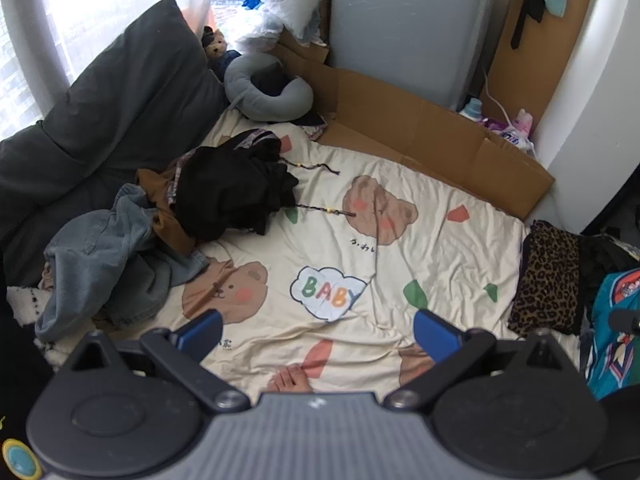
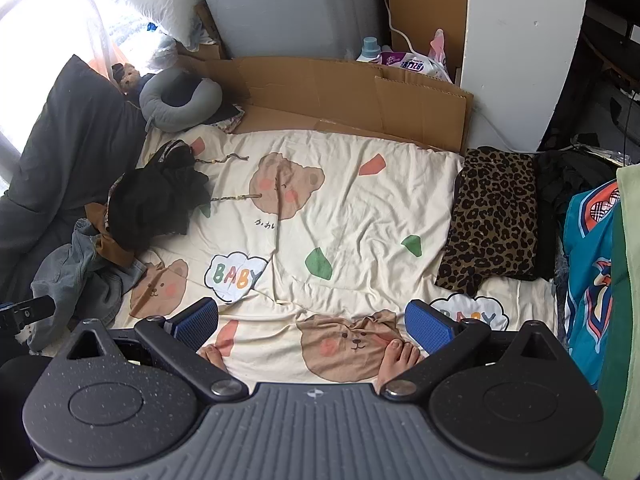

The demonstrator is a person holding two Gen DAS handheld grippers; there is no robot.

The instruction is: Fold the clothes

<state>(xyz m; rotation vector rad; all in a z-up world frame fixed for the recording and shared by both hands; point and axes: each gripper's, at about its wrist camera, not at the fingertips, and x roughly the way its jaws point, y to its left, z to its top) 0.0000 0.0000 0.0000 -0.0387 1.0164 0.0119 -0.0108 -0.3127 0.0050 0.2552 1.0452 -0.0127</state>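
Cream bedsheet printed with brown bears and a "BABY" cloud (image 2: 340, 216) covers the whole work area, with flattened brown cardboard (image 2: 360, 92) along its far edge and a big dark grey pillow (image 1: 116, 120) propped on the left by the window. Unfolded stuff sits in a heap at the left: a crumpled black garment (image 1: 232, 192) on top, a bit of brown fabric (image 1: 168, 220) under it, and a faded blue denim piece (image 1: 108, 264) slumped nearest the edge. Over on the right edge lies a folded leopard-print garment (image 2: 496, 220), flat, with a teal patterned one (image 2: 588, 272) just beside it. Both claws hang above the sheet, well apart from any clothes: left gripper (image 1: 318, 330) spread wide with nothing in it, right gripper (image 2: 312, 320) same deal. Person's bare toes (image 2: 400, 356) show on the sheet under the right one.
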